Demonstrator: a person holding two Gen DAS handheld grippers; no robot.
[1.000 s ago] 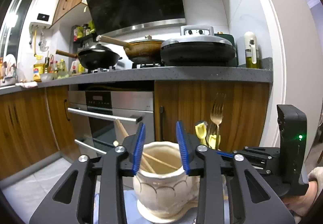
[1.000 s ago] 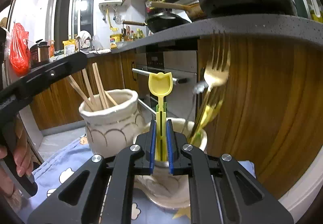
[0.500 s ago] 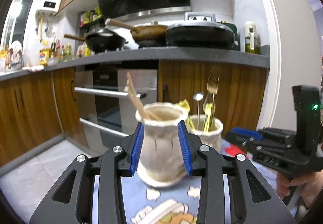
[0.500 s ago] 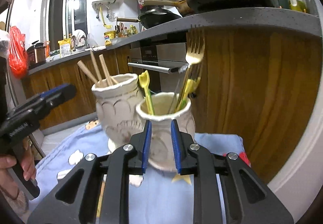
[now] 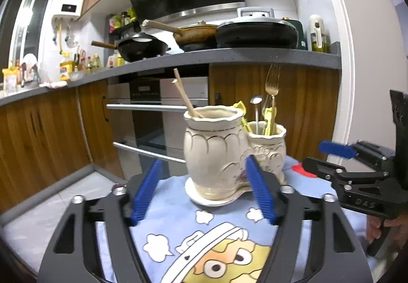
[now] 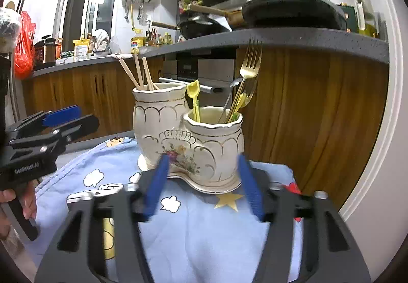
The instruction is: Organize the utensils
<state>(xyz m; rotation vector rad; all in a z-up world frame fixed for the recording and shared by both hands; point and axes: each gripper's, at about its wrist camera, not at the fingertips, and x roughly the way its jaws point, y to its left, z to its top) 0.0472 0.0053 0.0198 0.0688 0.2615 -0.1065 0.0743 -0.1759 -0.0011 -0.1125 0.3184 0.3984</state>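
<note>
Utensils sorted into twin ceramic holder, both grippers clear.
Chopsticks stand in the taller pot; gold fork and yellow spoon in the shorter pot, on the cartoon cloth. Left gripper and right gripper jaws are opening, gripping nothing; task appears complete.

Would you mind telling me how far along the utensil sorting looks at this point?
Done, it seems: the chopsticks stand in the taller jar, while the gold fork, yellow spoon and other cutlery stand in the shorter jar. In hand: nothing; the left tongs and right tongs are opening with nothing gripped between them. Left: no loose utensils show on the blue cloth, so likely little or nothing.
</note>
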